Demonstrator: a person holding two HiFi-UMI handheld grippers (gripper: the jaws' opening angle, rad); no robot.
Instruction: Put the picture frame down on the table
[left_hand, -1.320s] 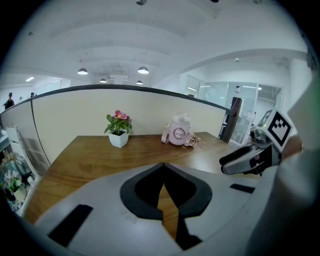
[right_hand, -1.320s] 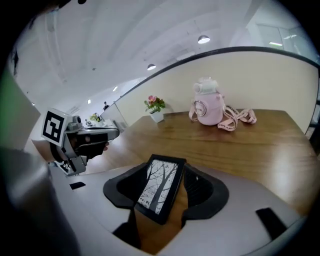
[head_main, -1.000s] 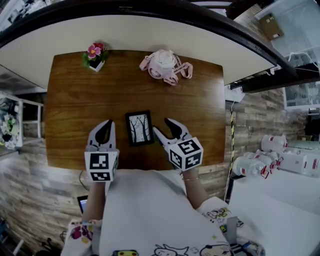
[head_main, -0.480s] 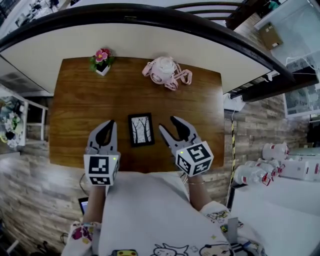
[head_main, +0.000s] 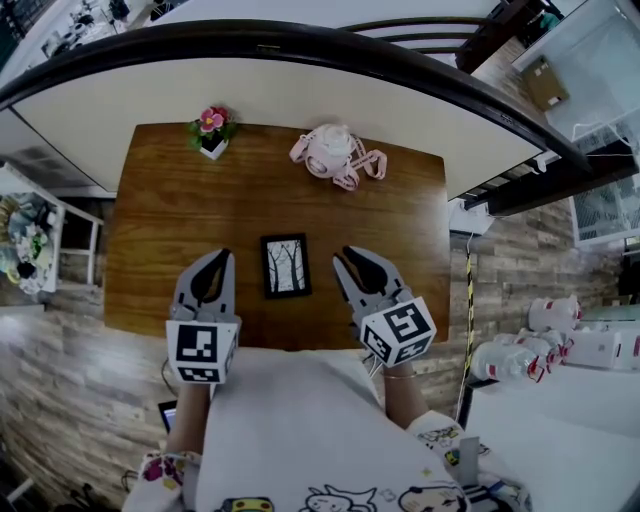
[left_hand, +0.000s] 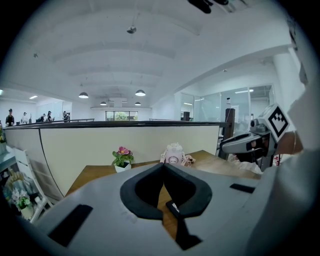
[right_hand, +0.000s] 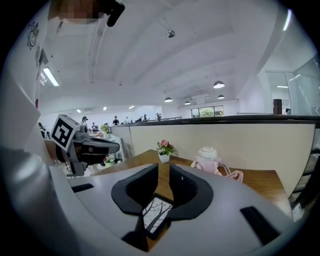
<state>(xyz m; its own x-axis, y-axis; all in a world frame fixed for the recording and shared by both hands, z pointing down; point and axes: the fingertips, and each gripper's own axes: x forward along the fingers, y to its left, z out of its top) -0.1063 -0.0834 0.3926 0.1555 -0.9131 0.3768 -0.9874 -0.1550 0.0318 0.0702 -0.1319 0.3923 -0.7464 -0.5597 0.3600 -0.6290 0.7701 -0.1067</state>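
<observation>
The picture frame (head_main: 285, 266) lies flat and face up on the counter (head_main: 180, 200), between the two grippers and touching neither. The left gripper (head_main: 222, 256) has its jaws pressed together on nothing, and the right gripper (head_main: 352, 256) is a crack apart and empty. Looks basically done, nothing left but backing off.

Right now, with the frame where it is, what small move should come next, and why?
Probably just draw both grippers back toward the body and stop. The picture frame already lies flat on the table, touching neither the left gripper nor the right gripper; the left jaws are together, the right slightly apart, nothing held.
</observation>
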